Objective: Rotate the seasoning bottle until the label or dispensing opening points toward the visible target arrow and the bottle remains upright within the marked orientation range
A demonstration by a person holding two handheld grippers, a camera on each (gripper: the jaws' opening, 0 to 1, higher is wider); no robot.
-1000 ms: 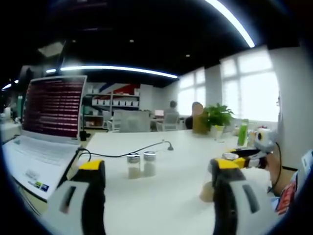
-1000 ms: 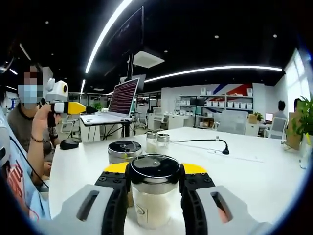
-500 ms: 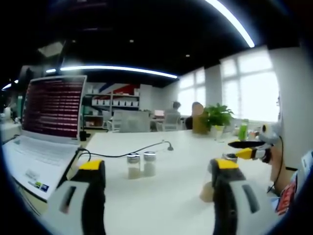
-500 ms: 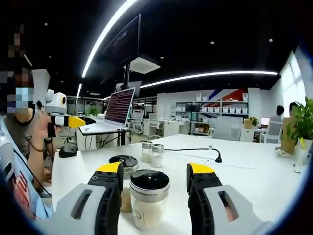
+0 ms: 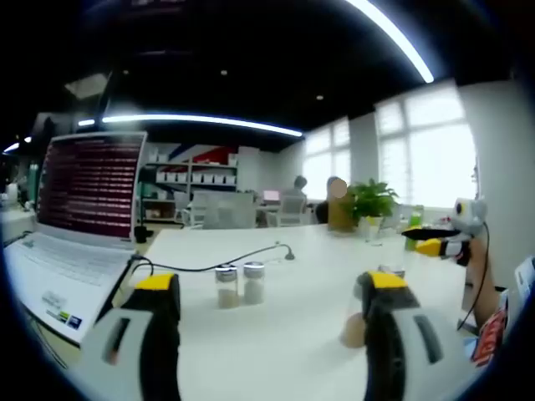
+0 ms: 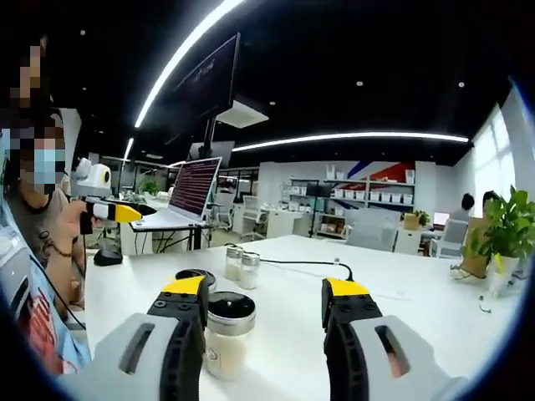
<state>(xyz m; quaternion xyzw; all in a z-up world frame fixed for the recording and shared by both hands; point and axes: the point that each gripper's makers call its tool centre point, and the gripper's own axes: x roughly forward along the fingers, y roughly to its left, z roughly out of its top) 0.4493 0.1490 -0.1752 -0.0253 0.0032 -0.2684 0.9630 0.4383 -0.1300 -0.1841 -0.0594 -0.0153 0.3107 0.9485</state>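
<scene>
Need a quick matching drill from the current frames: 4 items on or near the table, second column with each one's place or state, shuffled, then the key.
Column 1
1. seasoning bottle
2. pair of small shakers
3. laptop
4. potted plant

Column 2
A. open, screen lit with rows of text, at the left in the left gripper view
B. at the far right in the right gripper view
C. upright with a dark lid, close to the left jaw of the open right gripper, not gripped
D. side by side near a black cable, farther back on the white table

Pairs: 1-C, 2-D, 3-A, 4-B
</scene>
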